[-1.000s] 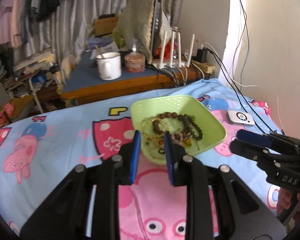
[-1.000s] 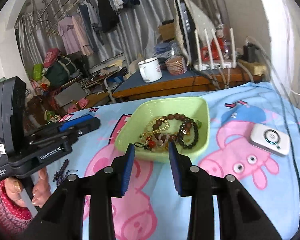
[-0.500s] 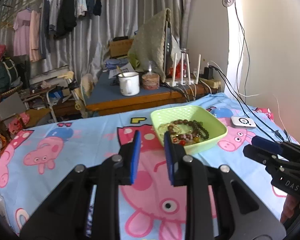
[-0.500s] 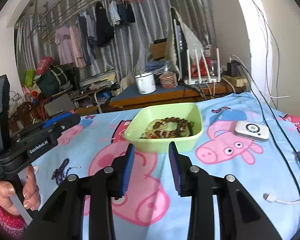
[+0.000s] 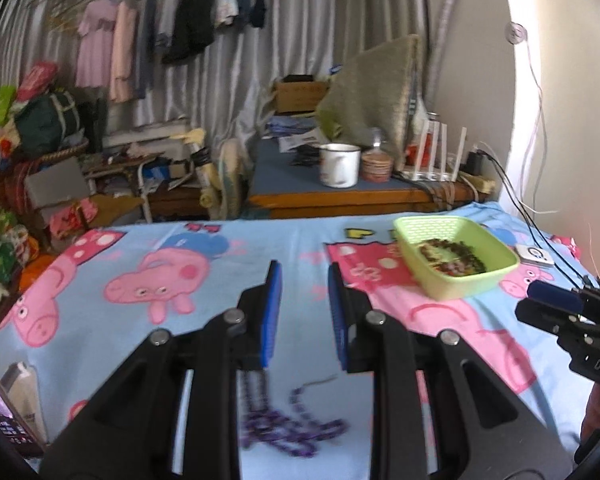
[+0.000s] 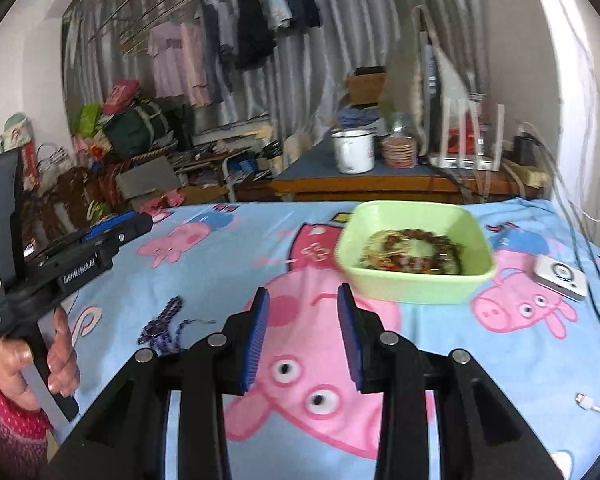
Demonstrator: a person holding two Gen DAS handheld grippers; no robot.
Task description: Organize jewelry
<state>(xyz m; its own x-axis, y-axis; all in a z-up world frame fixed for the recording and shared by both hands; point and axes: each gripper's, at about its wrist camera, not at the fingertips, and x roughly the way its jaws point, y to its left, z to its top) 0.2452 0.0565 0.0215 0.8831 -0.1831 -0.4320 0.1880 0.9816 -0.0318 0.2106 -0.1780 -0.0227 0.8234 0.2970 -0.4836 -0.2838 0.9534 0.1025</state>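
Looking along the left gripper (image 5: 302, 312), its blue-padded jaws stand apart with nothing between them, above a bed sheet printed with pink cartoon pigs on light blue (image 5: 228, 248). A purple beaded necklace (image 5: 288, 428) lies loose on that sheet just below the jaws, close to the camera and blurred. The pale green square plastic basket (image 5: 460, 280) sits up and to the right of the necklace, well apart from it, with dark bead bracelets (image 5: 452, 256) heaped inside. The right gripper (image 5: 556, 300) enters from the right edge, near the basket. From the right wrist view, the right gripper's own jaws (image 6: 302, 332) are likewise parted and empty over the pig sheet (image 6: 228, 256) — the basket (image 6: 416, 280) lies just beyond them, slightly right. The necklace (image 6: 164, 324) rests left of the basket, and the left gripper (image 6: 100, 240), held by a hand (image 6: 40, 360), hangs above it.
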